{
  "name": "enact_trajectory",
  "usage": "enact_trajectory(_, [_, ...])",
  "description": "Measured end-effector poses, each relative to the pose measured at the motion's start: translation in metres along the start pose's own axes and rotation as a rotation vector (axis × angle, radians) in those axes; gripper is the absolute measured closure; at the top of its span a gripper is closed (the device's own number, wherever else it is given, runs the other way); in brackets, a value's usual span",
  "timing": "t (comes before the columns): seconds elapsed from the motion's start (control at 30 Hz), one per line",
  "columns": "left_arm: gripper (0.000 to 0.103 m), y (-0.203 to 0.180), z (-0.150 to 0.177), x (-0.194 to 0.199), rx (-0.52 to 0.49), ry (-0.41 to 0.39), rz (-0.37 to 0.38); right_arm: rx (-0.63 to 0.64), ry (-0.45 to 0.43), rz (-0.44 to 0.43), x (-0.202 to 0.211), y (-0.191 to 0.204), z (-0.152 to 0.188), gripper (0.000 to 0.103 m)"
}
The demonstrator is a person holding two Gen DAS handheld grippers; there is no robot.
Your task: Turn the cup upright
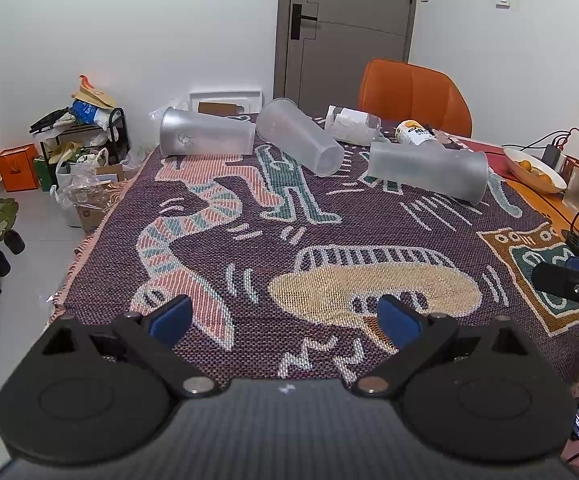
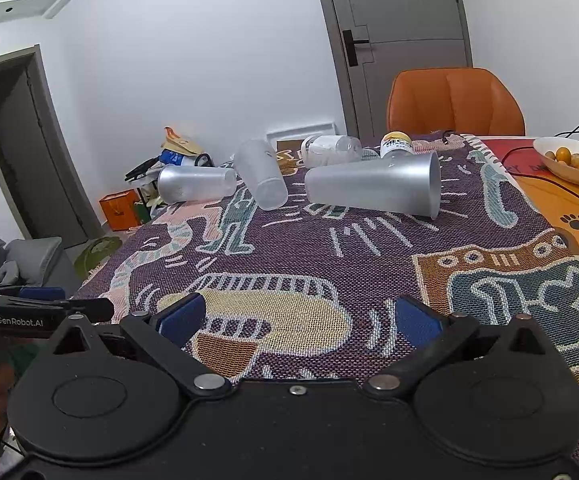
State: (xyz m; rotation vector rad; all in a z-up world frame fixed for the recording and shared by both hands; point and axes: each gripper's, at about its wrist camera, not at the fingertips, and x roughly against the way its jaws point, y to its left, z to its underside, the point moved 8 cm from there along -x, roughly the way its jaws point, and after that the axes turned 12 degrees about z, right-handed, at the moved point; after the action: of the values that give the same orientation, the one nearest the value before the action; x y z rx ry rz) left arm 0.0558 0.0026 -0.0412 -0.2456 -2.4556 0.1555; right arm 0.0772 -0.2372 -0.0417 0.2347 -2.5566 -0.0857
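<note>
Three frosted plastic cups lie on their sides at the far end of the patterned cloth. The left cup (image 1: 205, 134) (image 2: 195, 184) points its mouth left. The middle cup (image 1: 299, 138) (image 2: 261, 174) lies with its base toward me. The right cup (image 1: 429, 170) (image 2: 373, 188) has its mouth to the right. My left gripper (image 1: 285, 320) is open and empty, low over the near cloth. My right gripper (image 2: 299, 318) is open and empty, also near the front. Each gripper shows at the edge of the other's view.
A clear jar (image 1: 353, 124) and a yellow-lidded bottle (image 1: 415, 132) lie behind the cups. An orange chair (image 1: 413, 96) stands at the far end. A bowl of oranges (image 1: 535, 170), cables and a glass sit at the right. Clutter lies on the floor at left.
</note>
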Motion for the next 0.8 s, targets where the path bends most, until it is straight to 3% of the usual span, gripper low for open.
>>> enact_trajectory(0.8, [0.005,-0.0029,-0.0007,-0.0004,-0.006,-0.002,-0.002,0.003,0.0,-0.001,-0.0001,-0.0001,-0.0011,0.0])
